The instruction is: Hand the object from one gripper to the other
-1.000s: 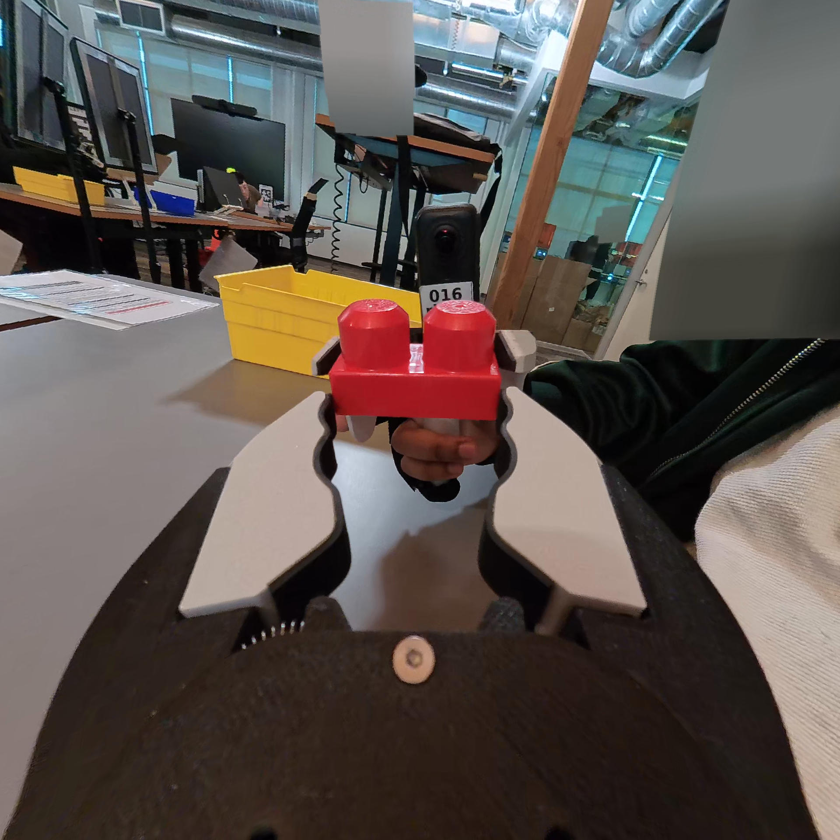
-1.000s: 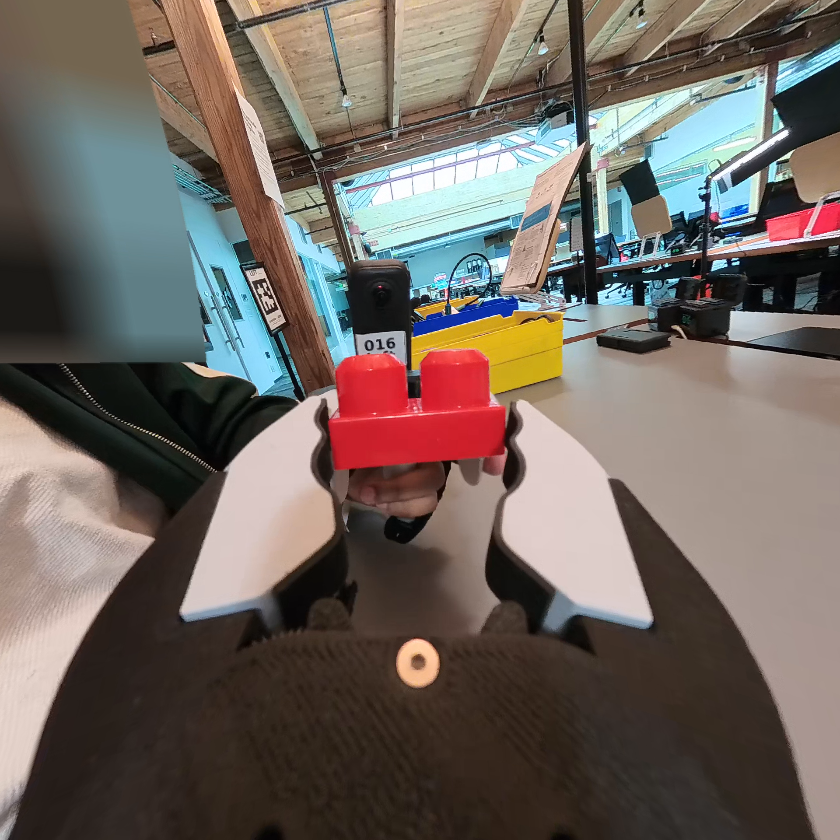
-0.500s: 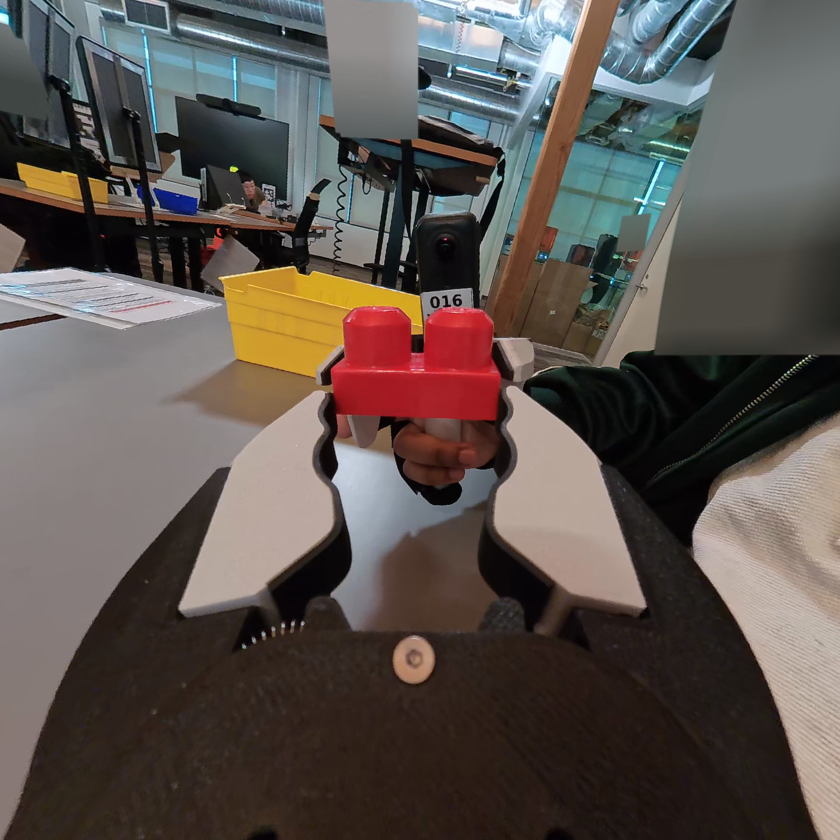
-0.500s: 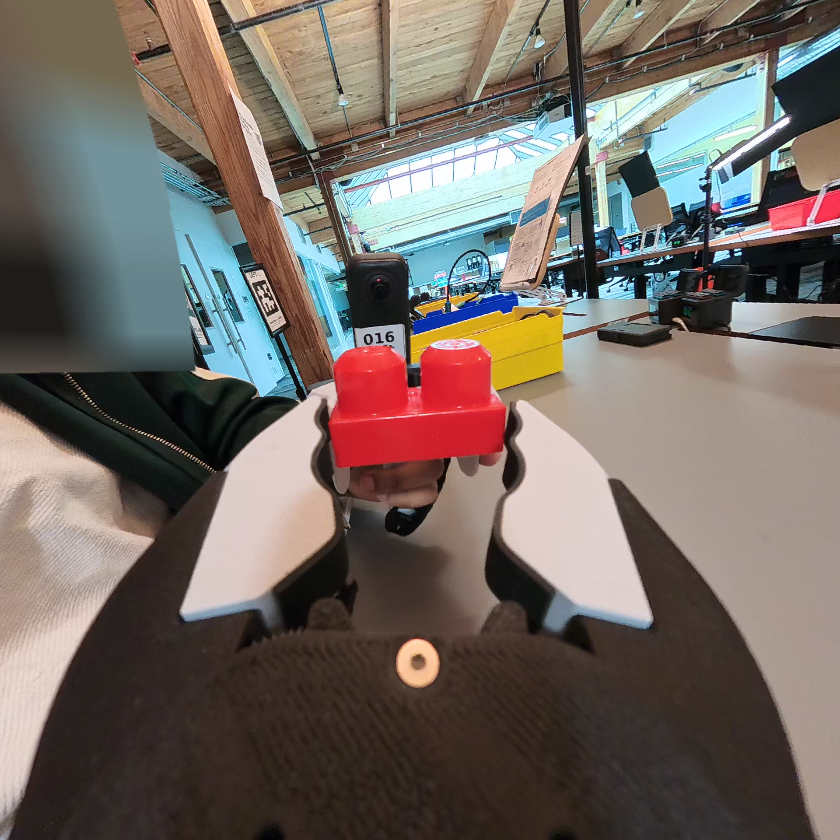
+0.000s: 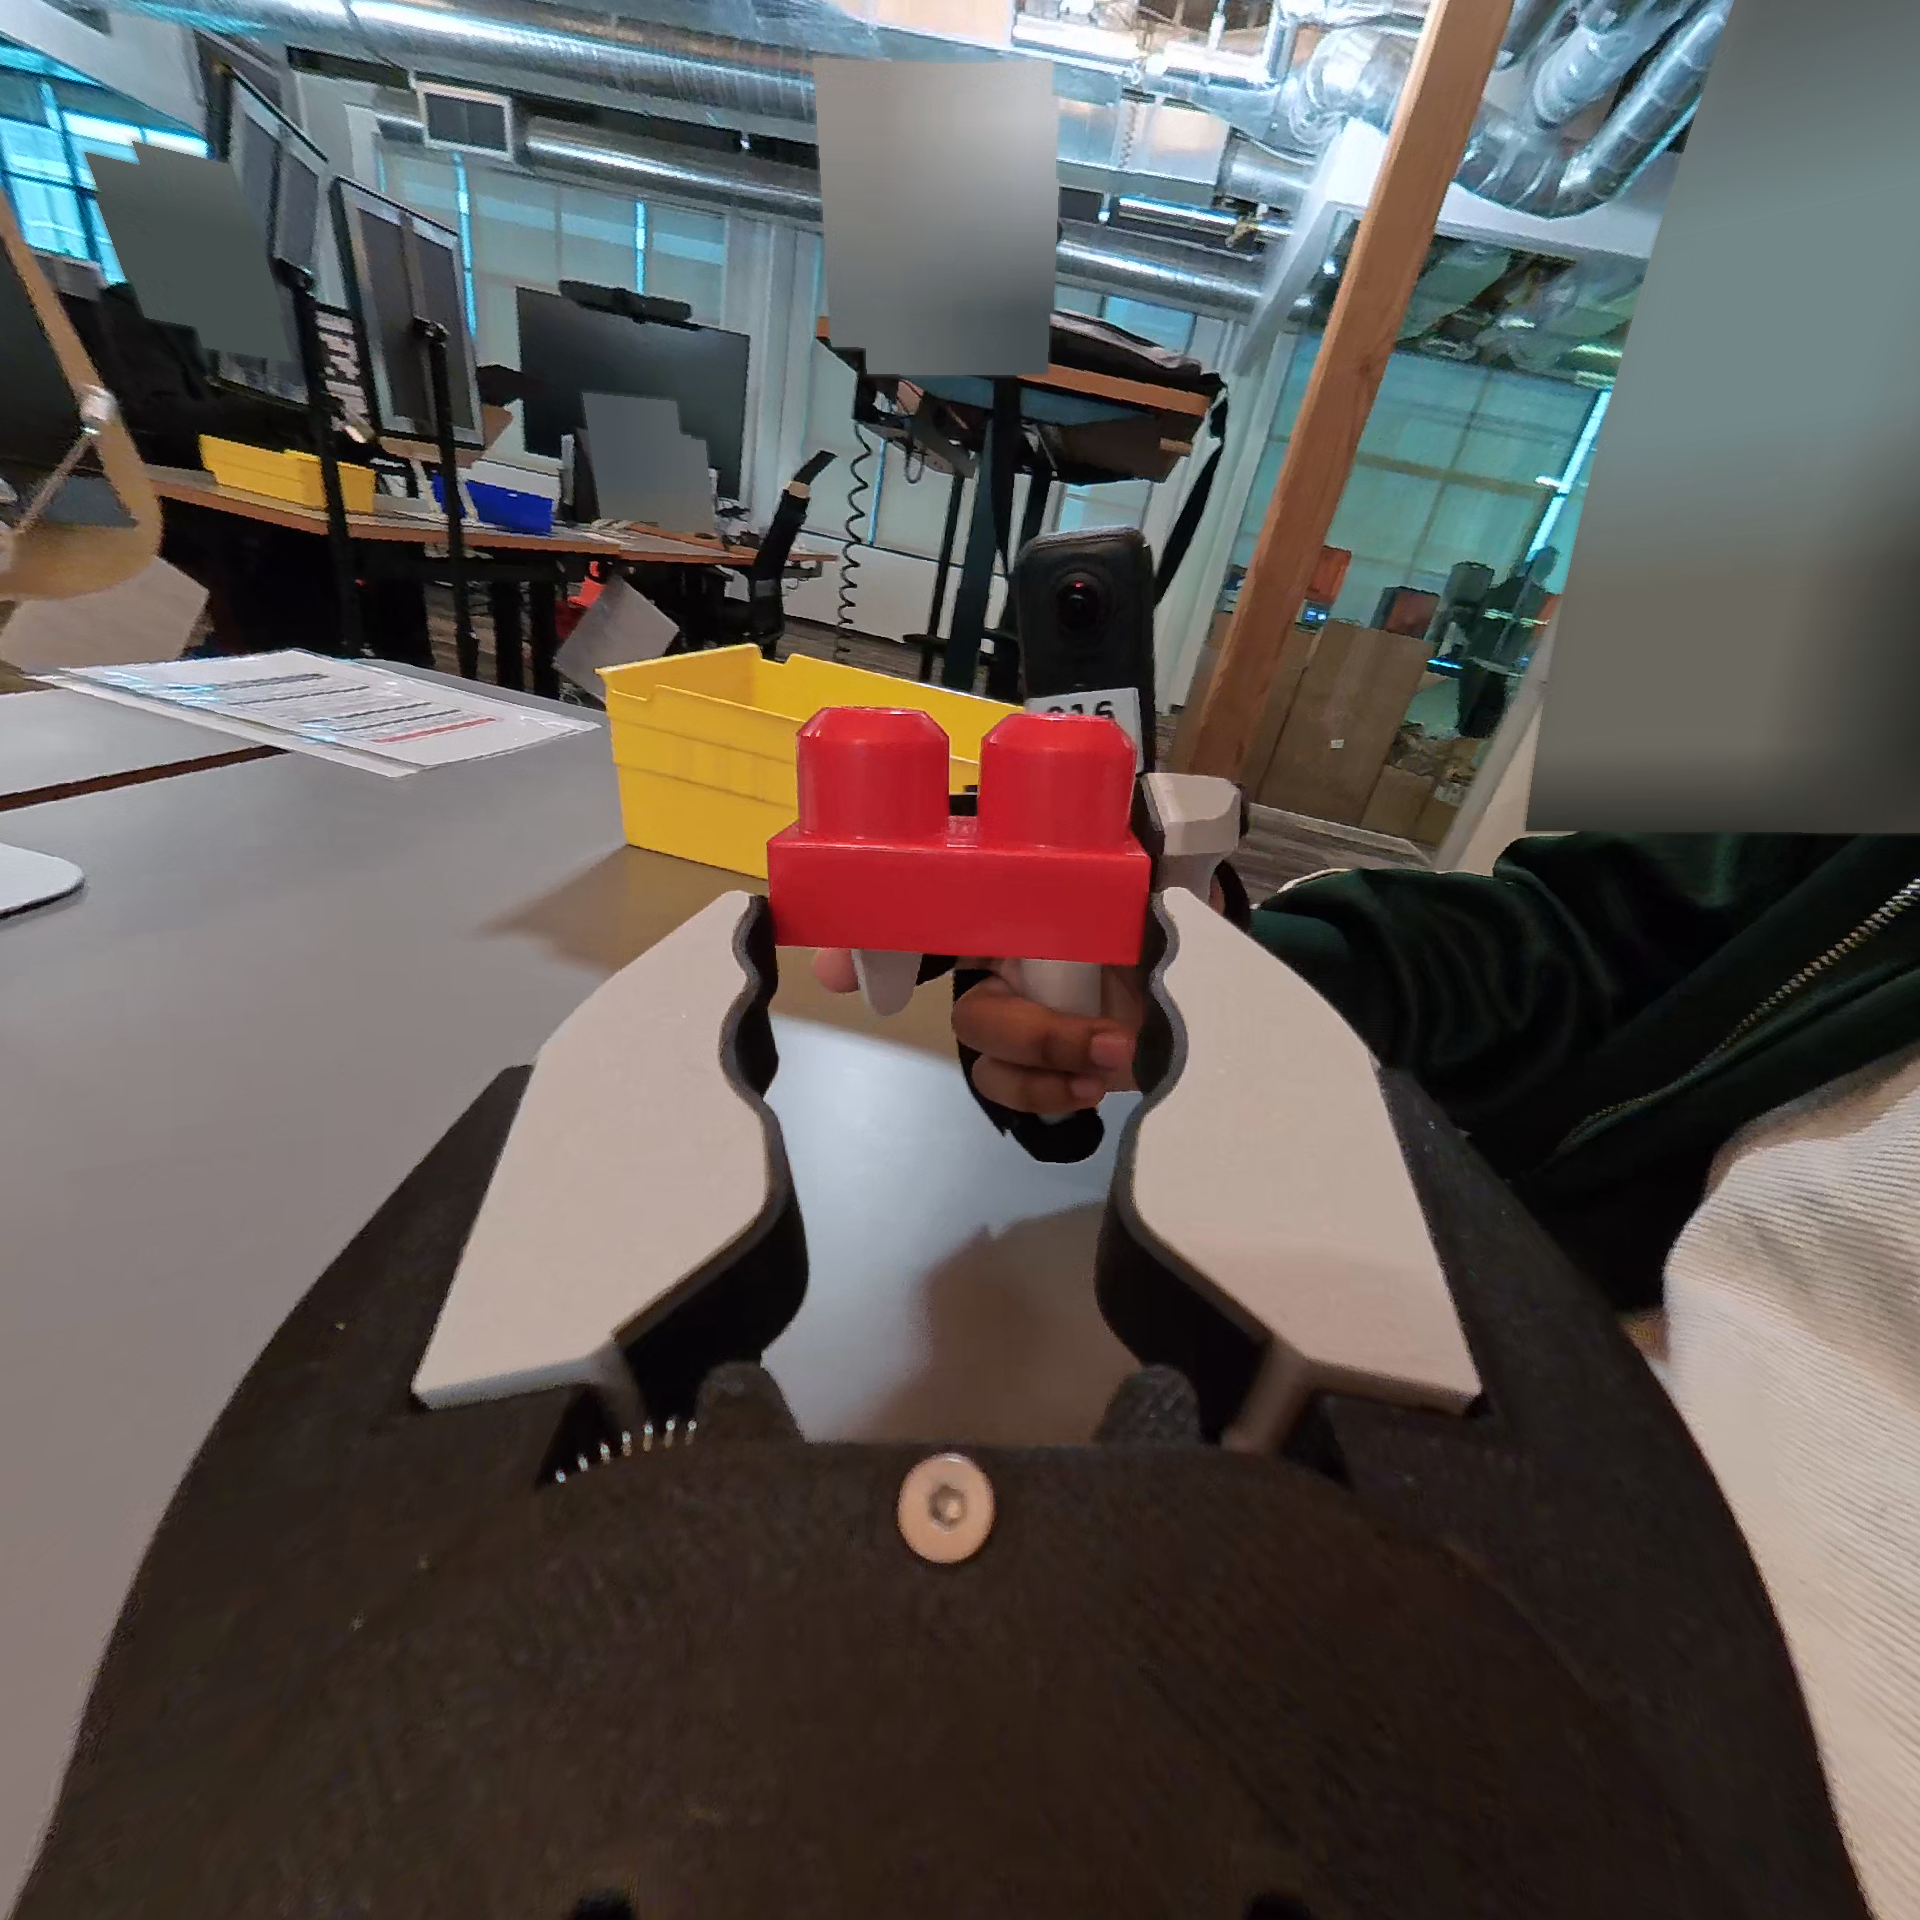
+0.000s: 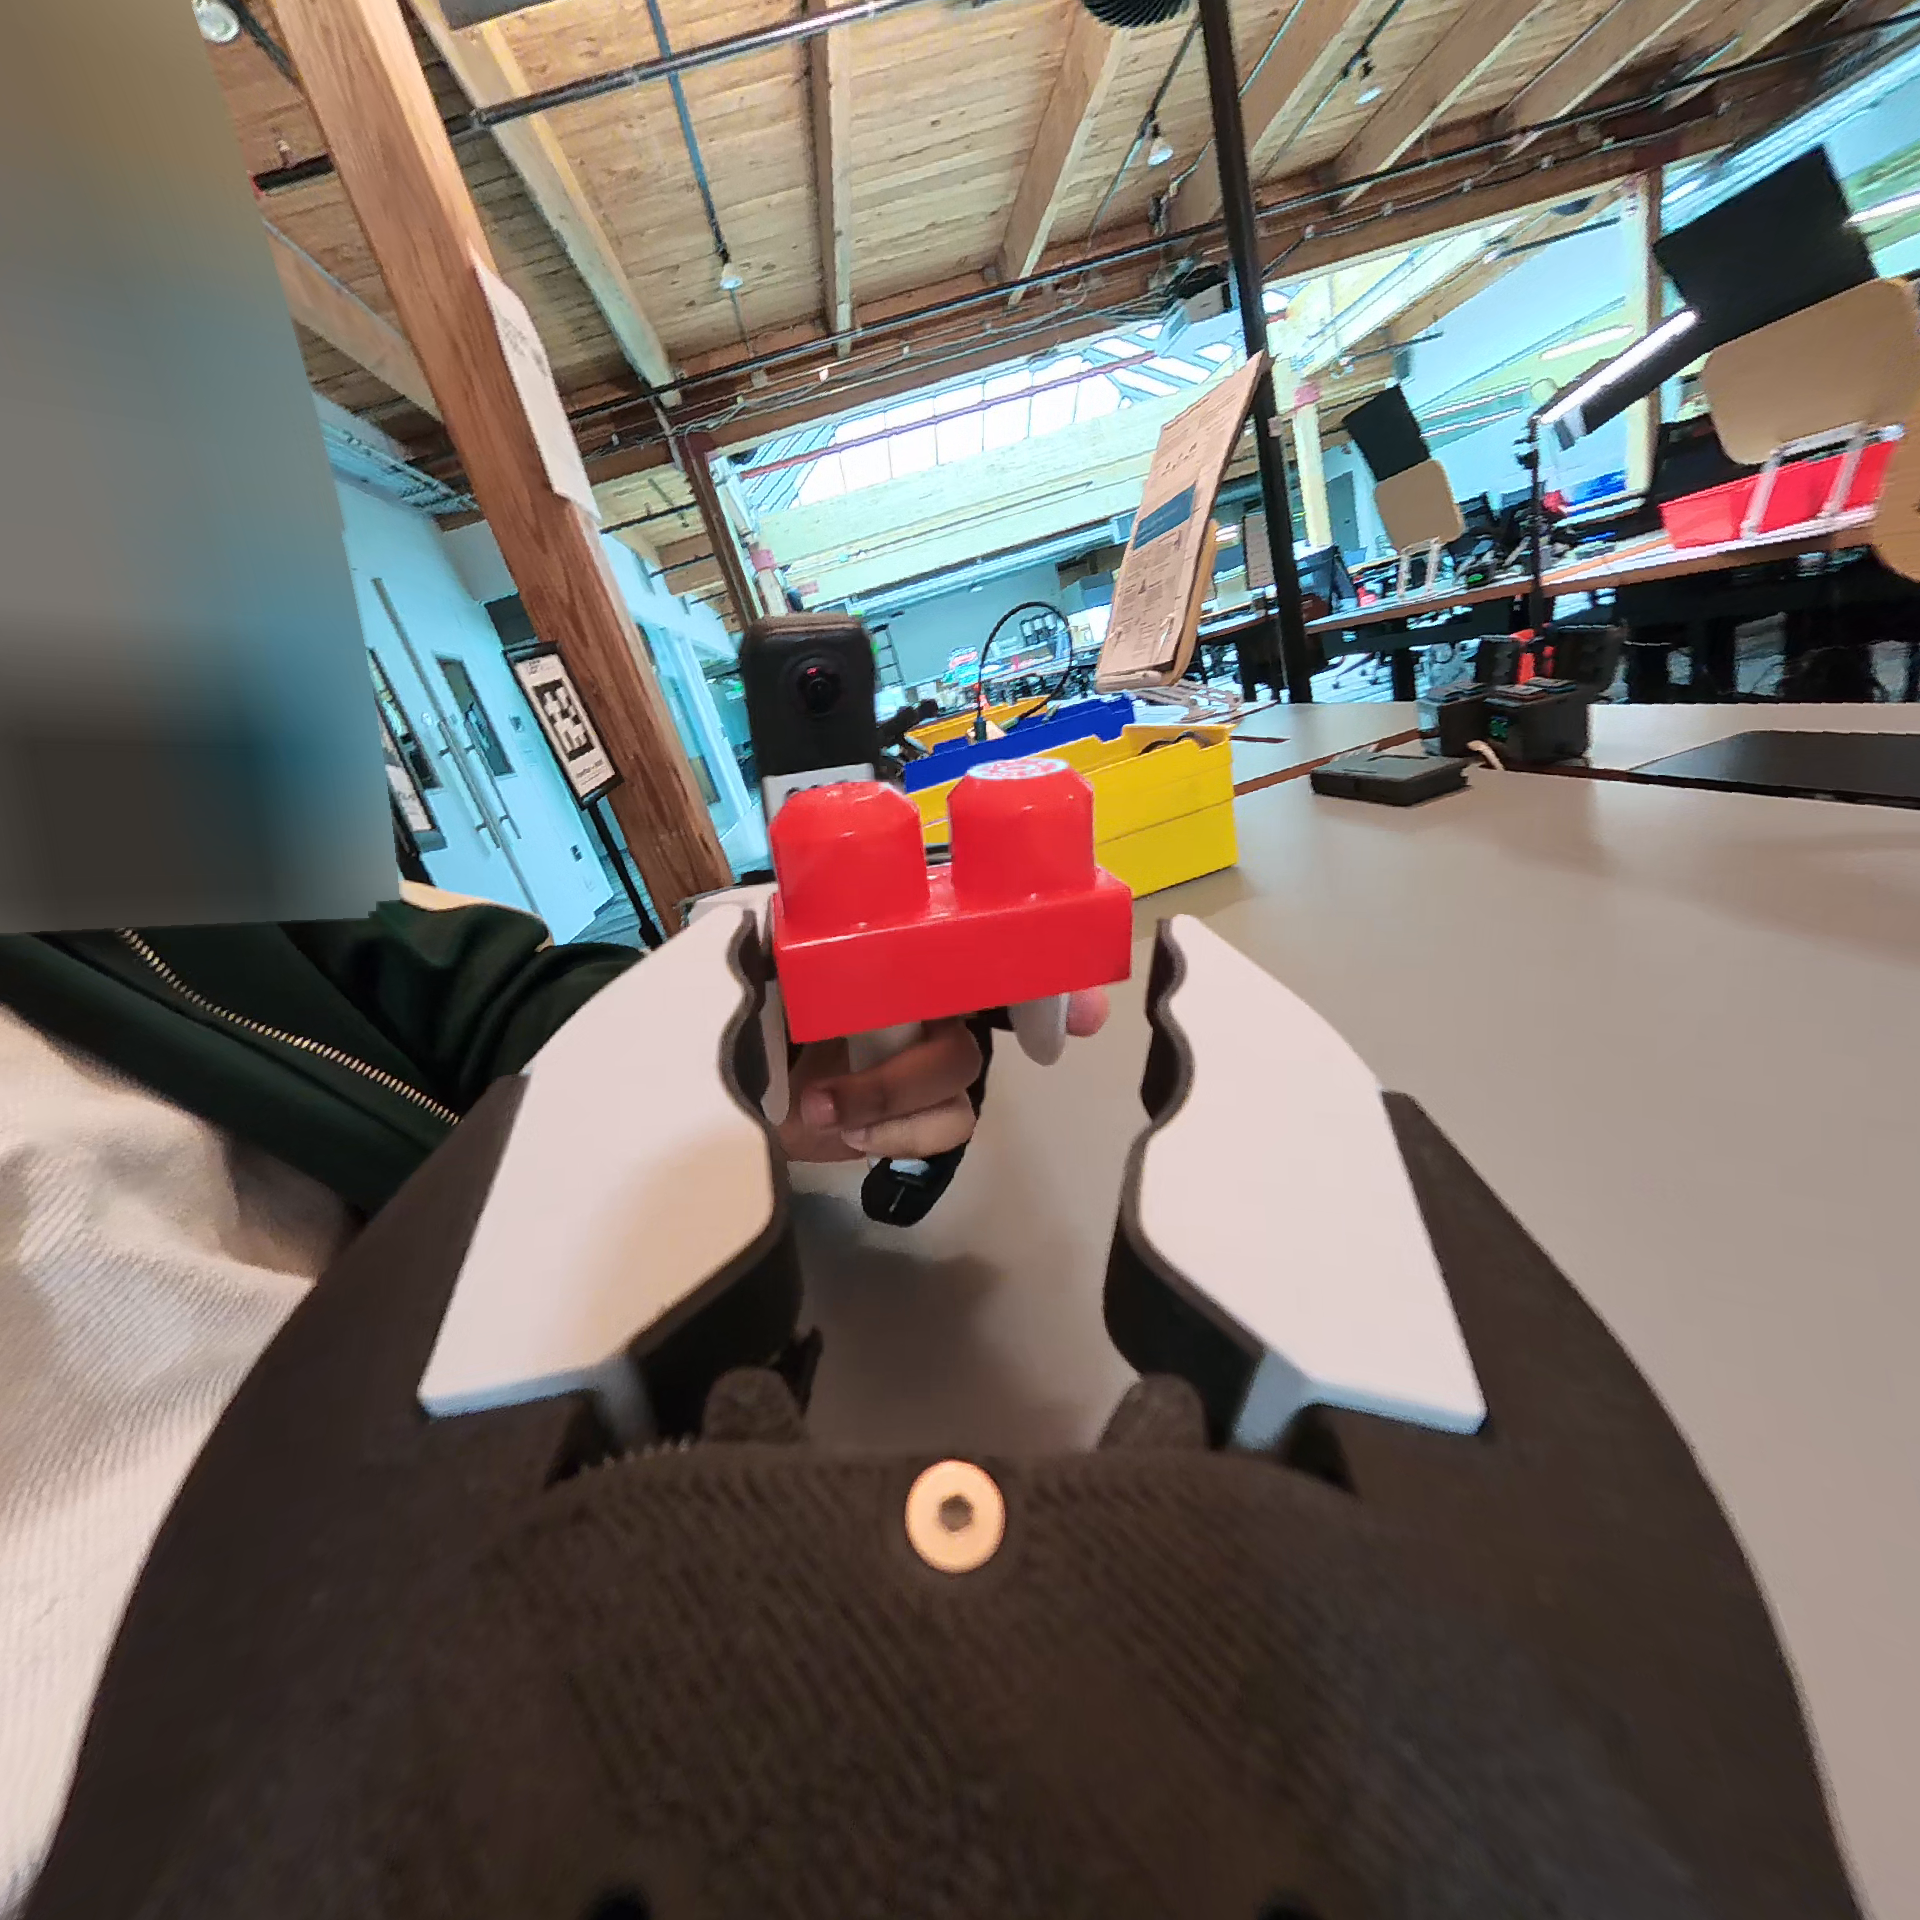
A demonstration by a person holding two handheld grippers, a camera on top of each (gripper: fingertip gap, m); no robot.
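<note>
A red two-stud brick (image 5: 956,894) is held in the air above the grey table (image 5: 260,987). My left gripper (image 5: 958,930) is shut on it, with both fingertips pressed against its ends. In the right wrist view the brick (image 6: 951,956) sits slightly turned between the fingers of my right gripper (image 6: 951,951). It lies near the left finger, with a small gap at the right finger (image 6: 1247,1091), so this gripper is slightly open. The two grippers face each other. A hand (image 5: 1039,1049) holds the opposite gripper's handle just behind the brick.
A yellow bin (image 5: 727,748) stands on the table behind the brick; in the right wrist view yellow and blue bins (image 6: 1164,800) stand there. A person in a dark green jacket (image 5: 1507,1039) is close by. Papers (image 5: 312,707) lie far left; black devices (image 6: 1392,774) lie far right. My two grippers' fingertips are within a few centimetres of each other.
The right gripper's fingers have loosened from the brick: a gap now shows at its right finger and the brick looks slightly turned. The left gripper still clamps it. Both grippers shifted a little.
</note>
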